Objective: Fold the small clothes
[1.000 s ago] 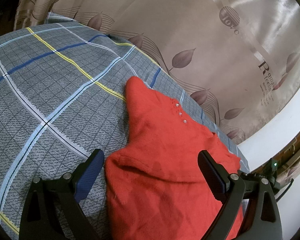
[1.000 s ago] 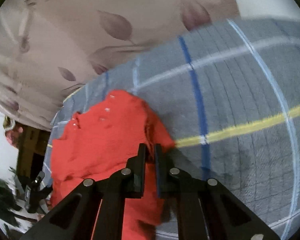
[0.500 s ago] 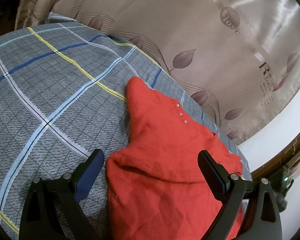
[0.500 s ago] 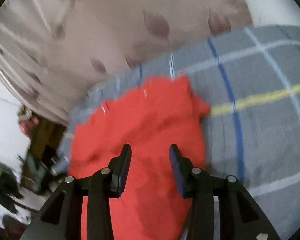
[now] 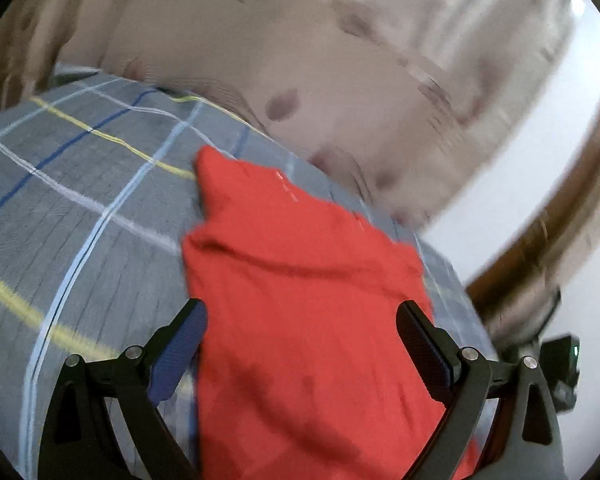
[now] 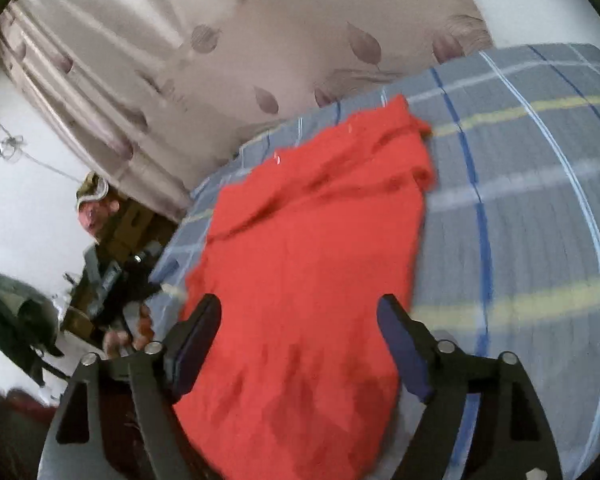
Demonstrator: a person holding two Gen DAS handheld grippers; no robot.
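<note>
A small red knit garment [image 5: 300, 300] lies partly folded on the grey plaid bed cover [image 5: 80, 220], with tiny white buttons near its far edge. My left gripper [image 5: 300, 332] is open above its near part and holds nothing. In the right wrist view the same red garment [image 6: 312, 260] lies on the plaid cover [image 6: 540, 200]. My right gripper [image 6: 300, 320] is open wide over its near end and empty.
A beige curtain with leaf prints [image 6: 220, 60] hangs behind the bed. The bed's edge drops off beside the garment, with a wooden frame [image 5: 540, 248] and clutter on the floor [image 6: 112, 280] beyond. The cover stretches wide on the other side.
My right gripper let go of the garment's edge, opened wide and drew back. My left gripper stayed open and lifted back a little; its view is now blurred.
</note>
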